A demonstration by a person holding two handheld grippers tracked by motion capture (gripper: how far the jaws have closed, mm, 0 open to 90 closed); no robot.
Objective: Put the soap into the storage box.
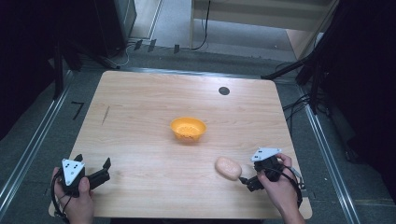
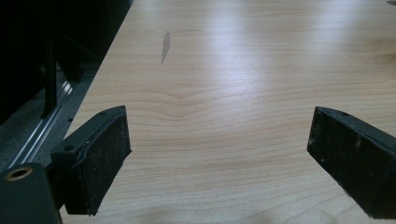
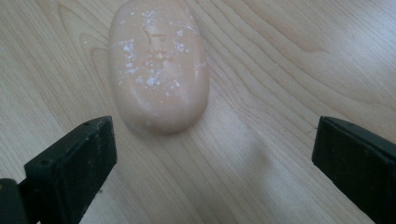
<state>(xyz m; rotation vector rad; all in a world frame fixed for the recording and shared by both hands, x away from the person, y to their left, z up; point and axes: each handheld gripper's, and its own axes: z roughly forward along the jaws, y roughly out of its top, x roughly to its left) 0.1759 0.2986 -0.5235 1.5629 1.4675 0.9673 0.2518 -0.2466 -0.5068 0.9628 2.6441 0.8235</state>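
A pale pink oval bar, like soap [image 1: 228, 168], lies flat on the wooden table [image 1: 149, 107] at the front right. In the right gripper view the bar [image 3: 159, 70] has white specks and a pressed mark on top. My right gripper [image 1: 245, 179] [image 3: 210, 158] is open just short of the bar's near end, its jaws spread wider than the bar and touching nothing. An orange bowl [image 1: 188, 128] stands near the table's middle. My left gripper [image 1: 92, 161] [image 2: 219, 154] is open at the front left over bare wood.
A small black disc [image 1: 224, 90] sits toward the table's far edge, and a dark streak [image 1: 105, 115] [image 2: 165, 45] marks the wood at the left. Metal rails [image 1: 28, 149] run along both sides of the table, with dark stands and cables beyond.
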